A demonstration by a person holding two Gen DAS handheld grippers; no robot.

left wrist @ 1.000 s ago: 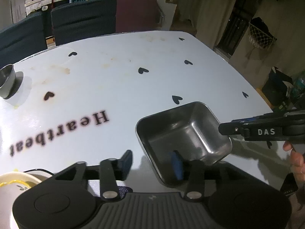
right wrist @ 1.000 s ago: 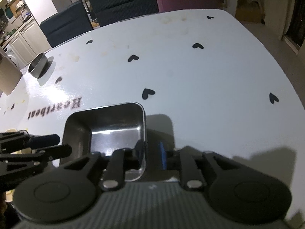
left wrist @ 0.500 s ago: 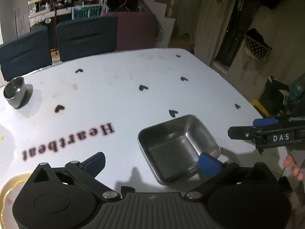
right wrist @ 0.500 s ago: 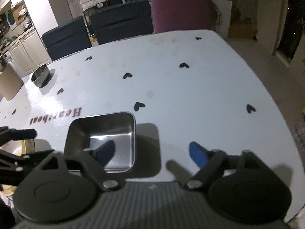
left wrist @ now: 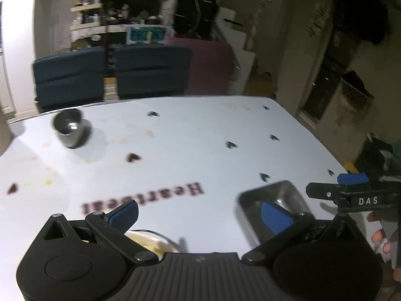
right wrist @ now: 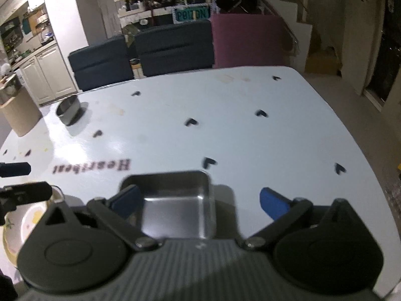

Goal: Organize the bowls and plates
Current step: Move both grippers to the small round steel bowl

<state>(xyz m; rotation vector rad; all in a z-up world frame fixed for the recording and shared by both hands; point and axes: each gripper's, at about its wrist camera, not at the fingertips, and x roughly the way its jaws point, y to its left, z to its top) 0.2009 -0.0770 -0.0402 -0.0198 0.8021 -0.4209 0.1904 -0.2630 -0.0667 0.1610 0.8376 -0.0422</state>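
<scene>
A square steel tray (right wrist: 175, 185) rests on the white table (right wrist: 250, 138), held by nothing. My right gripper (right wrist: 199, 202) hangs above its near side. Its jaws are opening, and the blue pads stand wide on either side of the tray without touching it. In the left wrist view the tray (left wrist: 273, 193) lies at the right, behind the right pad of my left gripper (left wrist: 200, 214), which is open and holds nothing. A yellow-rimmed plate (left wrist: 150, 240) peeks out under the left gripper. A round steel bowl (left wrist: 70, 128) stands far back on the left.
A beige container (right wrist: 17, 115) stands at the table's left edge, beyond the round bowl (right wrist: 67, 107). Dark blue chairs (right wrist: 173, 47) and a maroon one line the far side. A person's fingers (left wrist: 378, 238) show at the right. The plate (right wrist: 25, 220) lies near the front left corner.
Both grippers let go of the square tray's rim and spread wide. Both have risen and drawn back. The left one has swung left, so the tray now sits to its right.
</scene>
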